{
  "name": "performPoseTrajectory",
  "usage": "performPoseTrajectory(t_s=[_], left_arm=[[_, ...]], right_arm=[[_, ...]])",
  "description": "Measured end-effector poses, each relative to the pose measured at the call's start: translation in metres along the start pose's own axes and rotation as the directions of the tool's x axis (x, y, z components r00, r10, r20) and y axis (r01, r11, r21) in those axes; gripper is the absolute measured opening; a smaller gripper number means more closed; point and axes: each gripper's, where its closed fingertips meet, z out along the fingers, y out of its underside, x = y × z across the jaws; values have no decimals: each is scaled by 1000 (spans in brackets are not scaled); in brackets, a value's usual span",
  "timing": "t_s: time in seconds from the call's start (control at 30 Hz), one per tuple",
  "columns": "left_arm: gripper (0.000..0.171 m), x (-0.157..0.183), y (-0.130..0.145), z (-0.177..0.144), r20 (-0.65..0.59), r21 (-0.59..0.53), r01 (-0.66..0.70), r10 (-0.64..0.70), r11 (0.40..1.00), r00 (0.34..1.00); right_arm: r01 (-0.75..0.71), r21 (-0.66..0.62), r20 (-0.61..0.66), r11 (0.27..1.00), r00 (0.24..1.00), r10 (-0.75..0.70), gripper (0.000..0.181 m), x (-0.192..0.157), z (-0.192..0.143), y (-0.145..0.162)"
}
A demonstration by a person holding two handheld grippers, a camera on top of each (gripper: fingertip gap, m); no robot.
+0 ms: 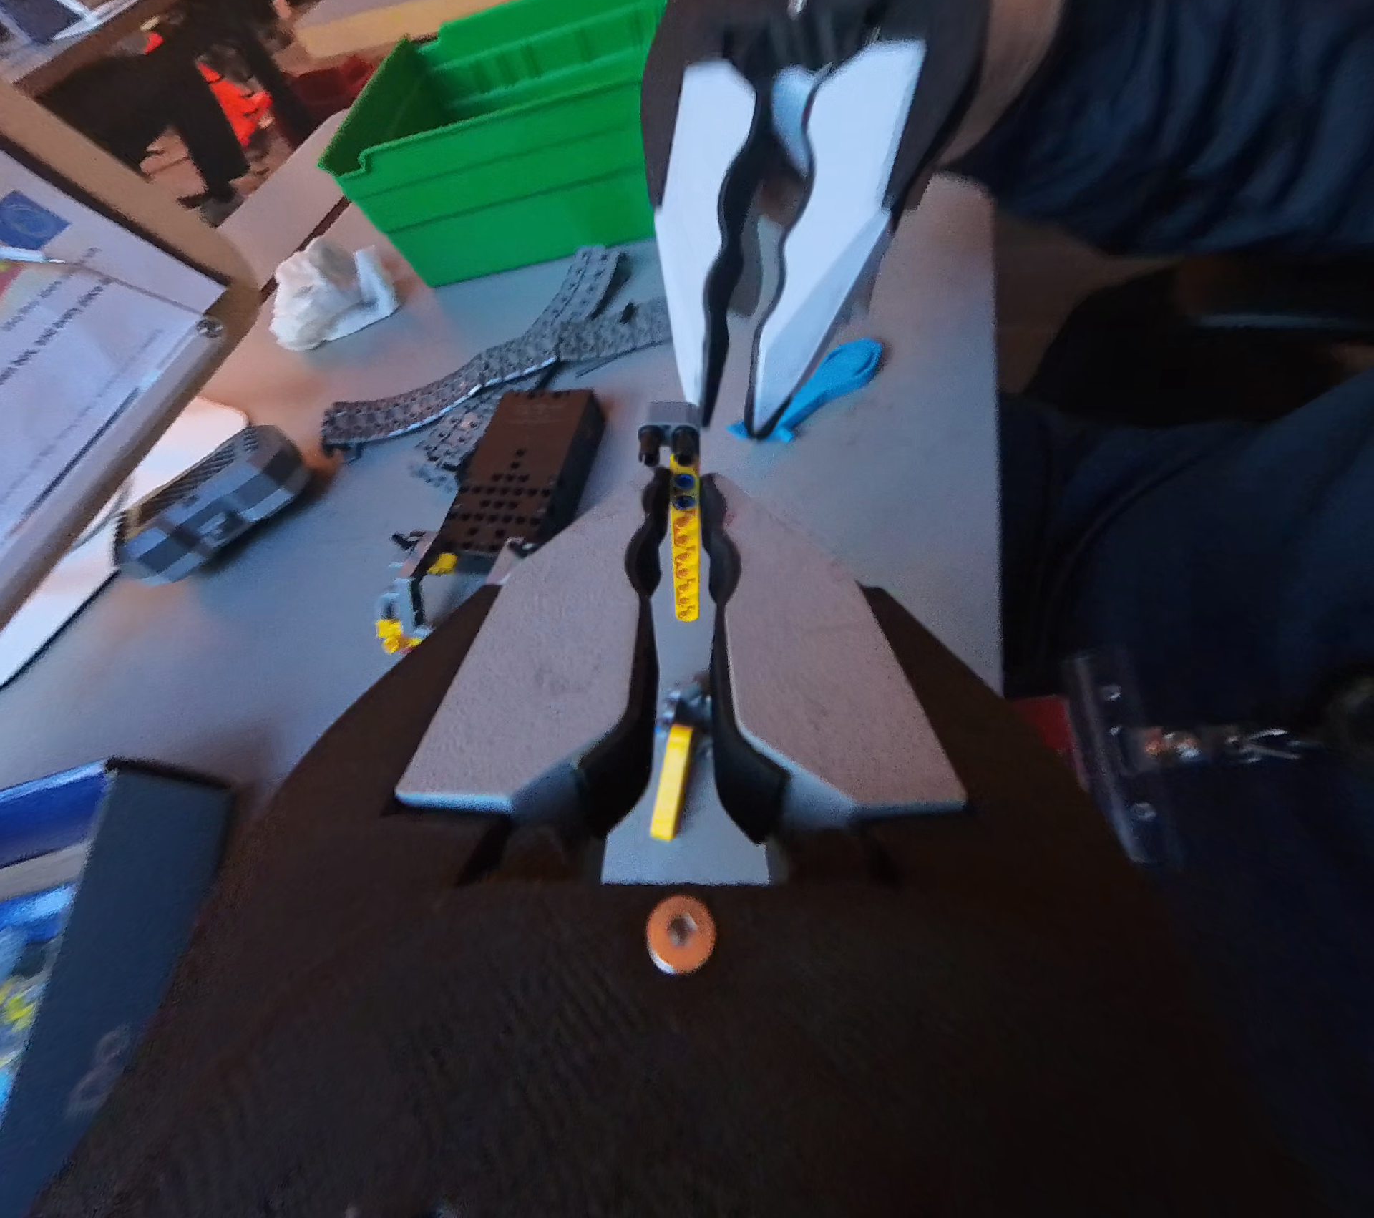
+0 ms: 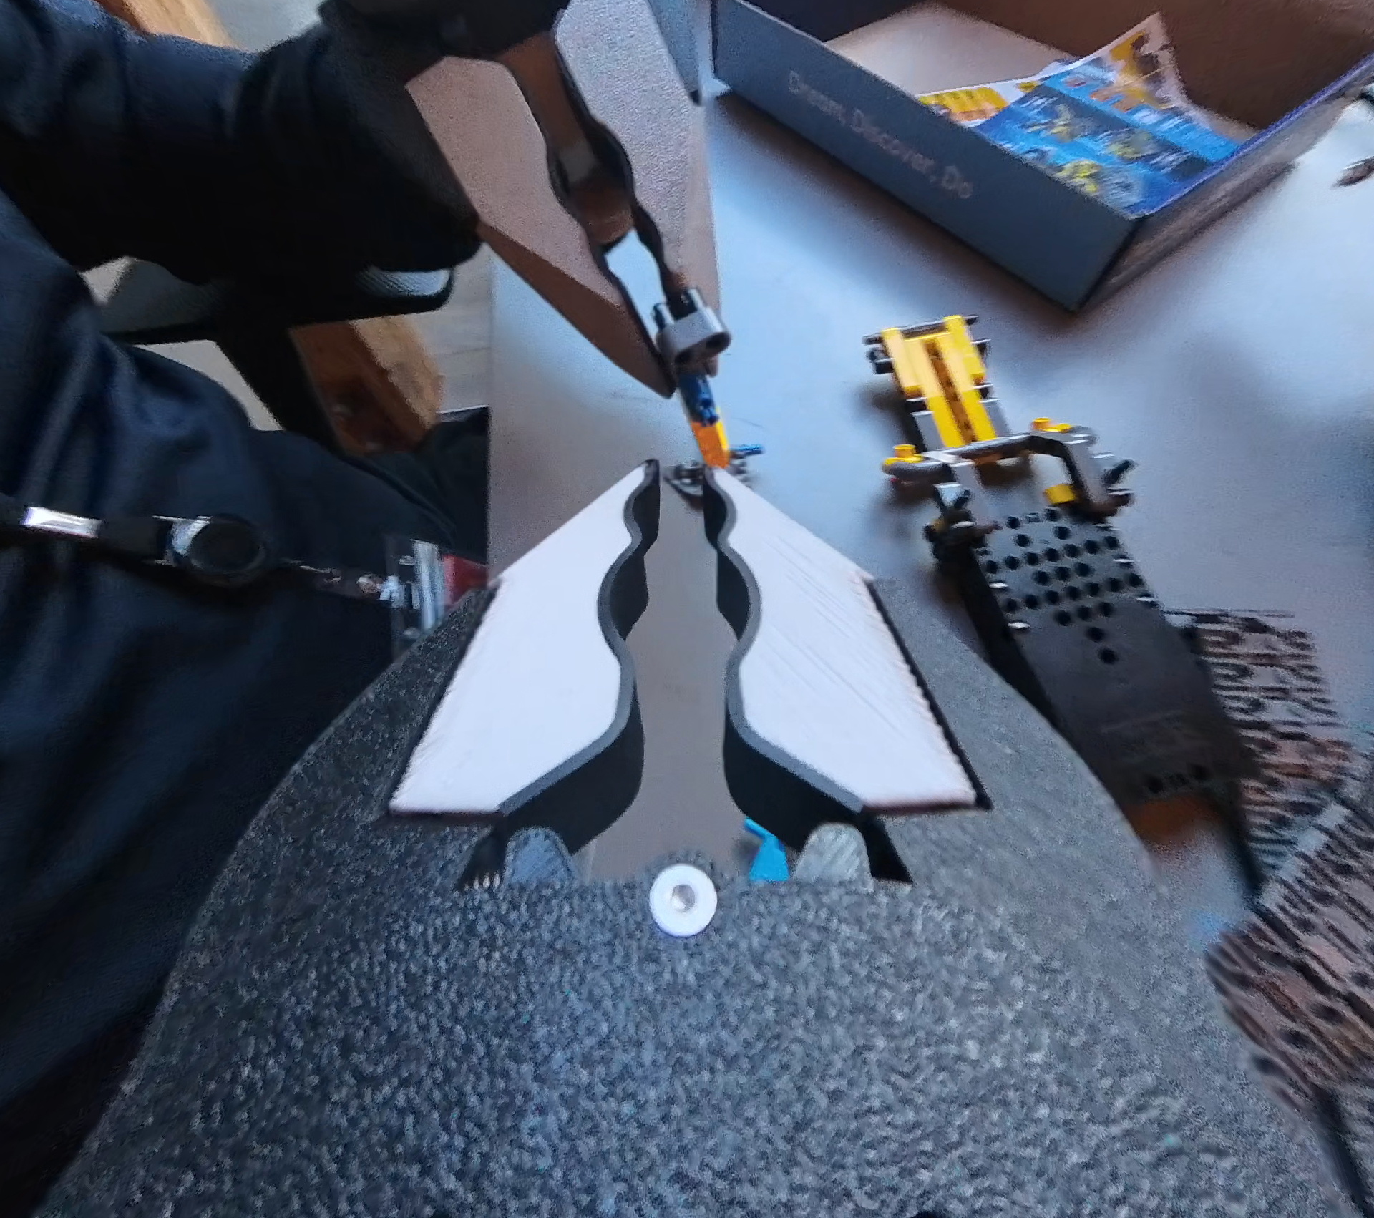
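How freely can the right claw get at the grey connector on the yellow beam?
Probably yes: the grey connector sticks out past the left claw gripping the yellow beam, and the right claw hangs open just beside it, with nothing between.

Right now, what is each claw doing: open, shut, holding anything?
Left claw: shut on the yellow holed beam, which carries a grey connector at its far end.
Right claw: slightly open, holding nothing, tips next to the beam's lower end.

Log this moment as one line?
left gripper: shut on yellow beam | right gripper: open, beside beam's end | table
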Motion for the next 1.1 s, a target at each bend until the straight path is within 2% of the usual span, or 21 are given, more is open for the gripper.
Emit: performPoseTrajectory(t_s=[0.17, 0.27, 0.37, 0.5, 0.87, 0.93, 1.1], left_arm=[[6, -5, 24, 12, 110, -198, -132, 155, 971, 982], [6, -2, 32, 18, 123, -269, -221, 261, 937, 958], [6, 2, 33, 19, 119, -295, -267, 312, 918, 943], [6, 5, 36, 20, 99, -305, -270, 313, 913, 945], [6, 11, 40, 23, 64, -320, -292, 328, 901, 942], [6, 12, 41, 24, 58, -320, -295, 329, 900, 942], [5, 12, 38, 22, 55, -301, -287, 317, 909, 947]], right_arm=[[170, 4, -93, 985, 981, -169, 29, -3, -2, -12], [292, -72, -145, 954, 943, -300, 42, -2, 8, -4], [403, -158, -164, 902, 890, -426, 37, -3, 17, 7], [456, -194, -181, 869, 854, -489, 29, -1, 20, 10], [484, -215, -200, 848, 828, -523, 24, 4, 24, 13], [495, -219, -193, 841, 823, -534, 12, 3, 23, 15], [483, -211, -189, 850, 833, -520, 12, 4, 21, 15]])
